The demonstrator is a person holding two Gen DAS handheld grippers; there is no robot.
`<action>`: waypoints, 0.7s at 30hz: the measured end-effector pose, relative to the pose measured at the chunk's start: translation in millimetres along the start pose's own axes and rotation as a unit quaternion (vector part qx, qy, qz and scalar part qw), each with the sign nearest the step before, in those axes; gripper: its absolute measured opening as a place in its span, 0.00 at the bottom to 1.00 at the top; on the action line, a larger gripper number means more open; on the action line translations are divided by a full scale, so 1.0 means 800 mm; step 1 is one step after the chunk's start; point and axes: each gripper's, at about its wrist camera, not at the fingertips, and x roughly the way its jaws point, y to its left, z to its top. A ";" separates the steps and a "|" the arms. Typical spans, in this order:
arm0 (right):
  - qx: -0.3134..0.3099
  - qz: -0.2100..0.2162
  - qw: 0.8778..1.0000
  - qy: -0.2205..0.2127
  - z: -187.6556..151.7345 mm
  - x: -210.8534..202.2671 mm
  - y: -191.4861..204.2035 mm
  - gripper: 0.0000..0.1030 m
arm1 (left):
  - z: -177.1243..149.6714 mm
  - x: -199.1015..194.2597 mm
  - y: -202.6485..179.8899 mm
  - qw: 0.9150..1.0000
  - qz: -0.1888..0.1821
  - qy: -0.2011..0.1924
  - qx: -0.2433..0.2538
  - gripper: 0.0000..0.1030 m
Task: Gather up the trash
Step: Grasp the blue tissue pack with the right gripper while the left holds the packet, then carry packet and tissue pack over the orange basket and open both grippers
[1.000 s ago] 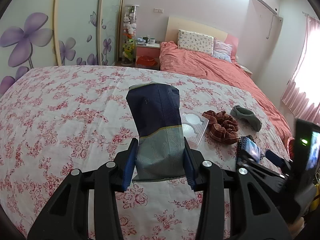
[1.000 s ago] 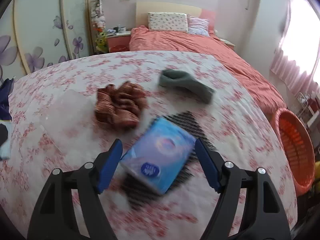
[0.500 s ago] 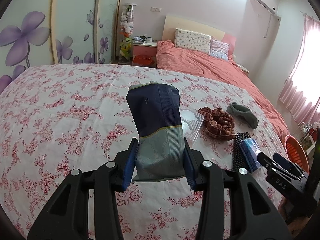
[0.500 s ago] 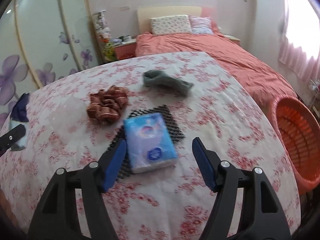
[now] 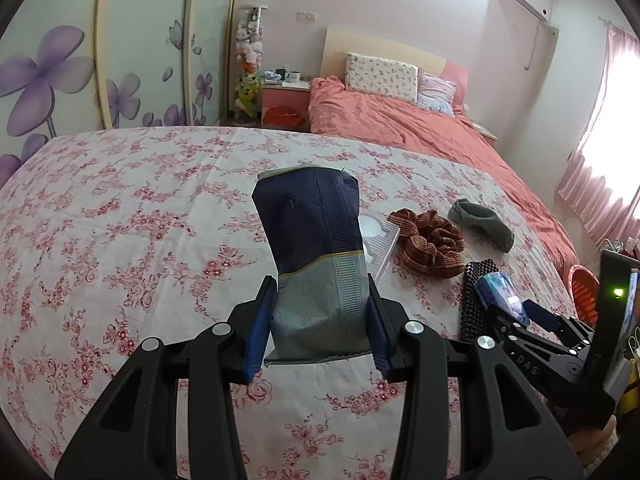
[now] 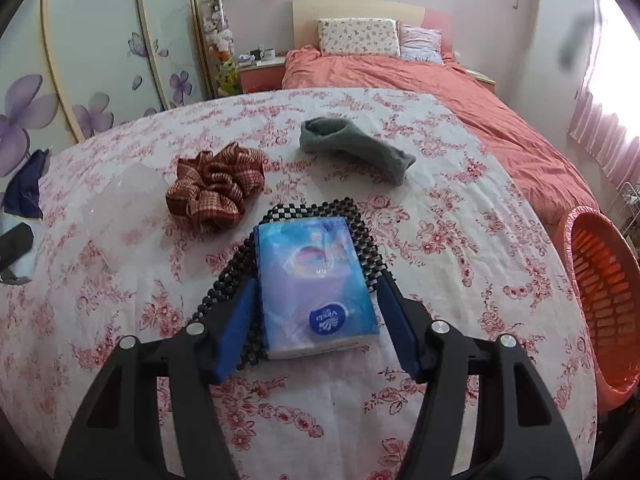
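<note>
While the left tool clamps an upright dark-blue and grey pouch between its blue pads, that pouch hides most of a clear plastic tray behind it at about two o'clock; only the tray's right corner shows. In the right wrist view the tray is a faint, hard-to-read patch at ten o'clock, and the pouch is cut off at the left edge.

The right tool is closing around a blue tissue pack; the pack lies between the pads, with a narrow gap visible on each side, so they are not pressing it. The pack rests on a black beaded mat, which it largely covers.

Beyond the pack, at eleven o'clock, sits a brown checked scrunchie; at one o'clock lies a grey sock. Both are apart from the pack.

The flowered surface is open at twelve o'clock and along its right side. An orange basket stands off the right edge at three o'clock, partly cut off. A bed lies past the far edge.
</note>
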 end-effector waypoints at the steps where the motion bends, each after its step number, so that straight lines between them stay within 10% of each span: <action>1: 0.003 0.003 1.000 -0.001 0.000 -0.001 -0.002 0.52 | 0.000 0.000 -0.002 1.000 0.000 0.000 0.001 0.41; 21: 0.053 -0.006 0.992 -0.111 -0.008 -0.132 -0.070 0.50 | -0.001 -0.031 -0.070 0.999 -0.031 -0.018 0.040 0.41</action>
